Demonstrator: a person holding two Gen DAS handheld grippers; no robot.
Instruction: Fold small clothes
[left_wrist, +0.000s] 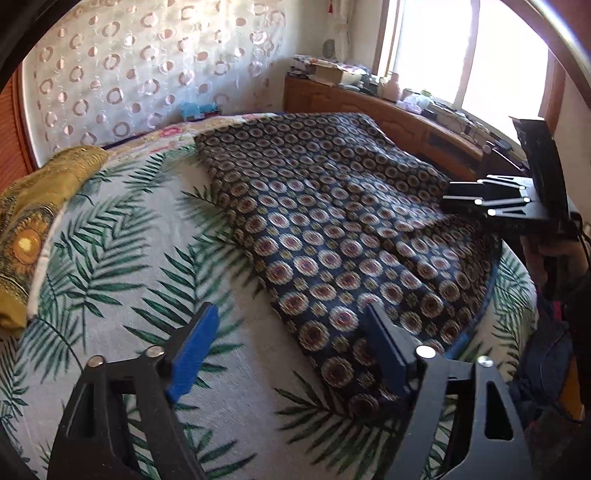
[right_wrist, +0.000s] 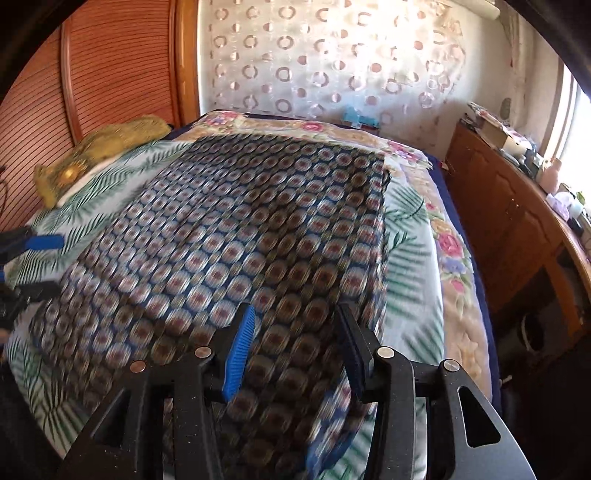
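One patterned garment (left_wrist: 332, 236) is lying spread on the bed (left_wrist: 122, 258), beside one yellow pillow (left_wrist: 33, 206) near the headboard. Two grippers are hovering over it: the left gripper (left_wrist: 291, 354) and right gripper (right_wrist: 295, 350), fingers parted, holding nothing. Folding looks unfinished; next, each needs an edge to pinch.

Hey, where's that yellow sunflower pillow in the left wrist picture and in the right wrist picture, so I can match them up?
Left wrist: the yellow sunflower pillow lies at the far left edge, on the leaf-print bed cover.
Right wrist: the pillow lies upper left, beside the wooden slatted panel.
Shared landmark: the dark circle-patterned garment spread on the bed, right of the pillow in both views.
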